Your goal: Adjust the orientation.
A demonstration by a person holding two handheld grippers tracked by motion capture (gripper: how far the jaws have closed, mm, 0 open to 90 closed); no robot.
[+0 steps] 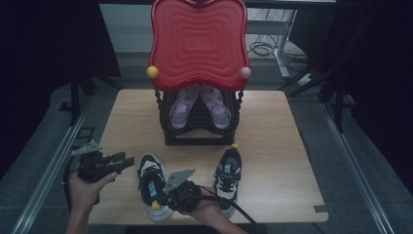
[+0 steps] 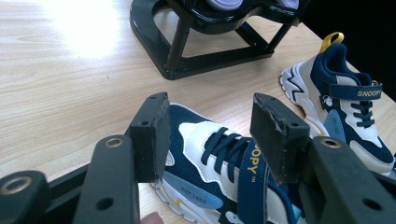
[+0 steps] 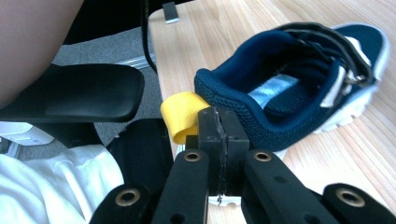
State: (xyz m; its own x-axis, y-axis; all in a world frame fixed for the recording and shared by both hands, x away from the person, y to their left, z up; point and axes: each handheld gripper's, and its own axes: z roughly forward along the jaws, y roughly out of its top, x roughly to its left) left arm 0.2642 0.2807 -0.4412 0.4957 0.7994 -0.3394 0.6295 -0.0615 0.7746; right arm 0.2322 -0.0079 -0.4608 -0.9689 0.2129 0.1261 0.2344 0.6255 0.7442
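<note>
high view: navy/white kid's sneaker (image 1: 151, 184) is seen lying near the front edge of the tabletop (image 1: 126, 117), w/ right tongs (image 1: 160, 201) at its heel. left tongs (image 1: 127, 161) are held just beside its toe.
left gripper view: jaws are spread wide, nothing between; sneaker (image 2: 224, 158) shows "snoopy" strap.
right gripper view: jaws are clamped on the yellow heel loop (image 3: 183, 114).

Heel tab (image 3: 181, 114) partly hidden behind the closed jaws; sandals (image 1: 199, 105) above them largely covered by red tray (image 1: 197, 41).
</note>
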